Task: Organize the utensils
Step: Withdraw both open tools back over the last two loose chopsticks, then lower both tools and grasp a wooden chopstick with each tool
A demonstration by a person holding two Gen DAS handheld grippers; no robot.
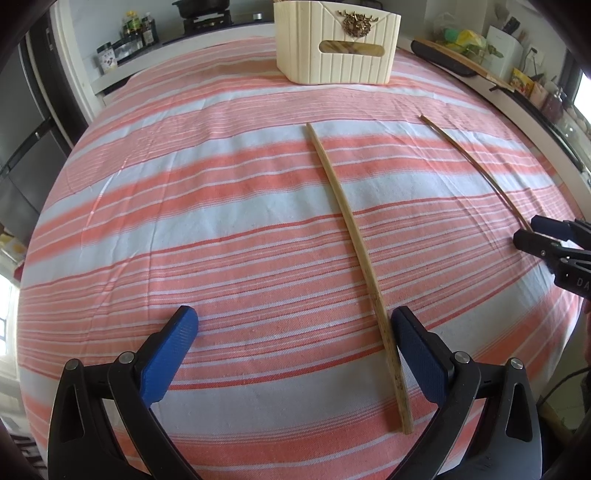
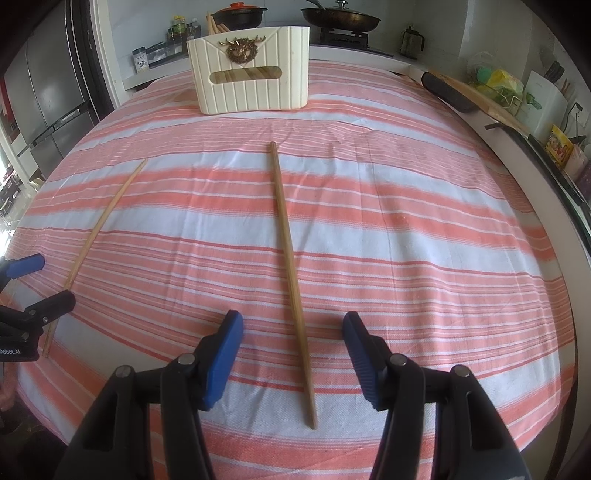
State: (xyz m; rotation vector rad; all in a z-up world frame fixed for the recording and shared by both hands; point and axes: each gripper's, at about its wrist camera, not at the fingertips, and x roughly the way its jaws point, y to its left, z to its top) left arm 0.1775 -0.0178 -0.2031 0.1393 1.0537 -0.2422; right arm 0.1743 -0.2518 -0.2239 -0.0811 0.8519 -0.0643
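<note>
We have two long, thin wooden chopsticks lying flat and well apart on the coral-and-white striped tablecloth, both running away from us toward the far edge. The pale bamboo chopstick lies in front of our left gripper, its near end passing between the blue-padded fingers and just beside the right-hand pad; the pads stand wide apart and grip nothing. The darker brown chopstick lies centred between the fingers of our right gripper, whose pads are likewise spread and clear of the wood. In the right wrist view the pale chopstick appears at the left, with the left gripper straddling its near part.

Beyond the chopstick tips, at the far side of the cloth, stands a cream ribbed holder box with a gold ornament and a slot in its front; wooden sticks poke up behind its rim. Behind it, pans sit on a stove.
</note>
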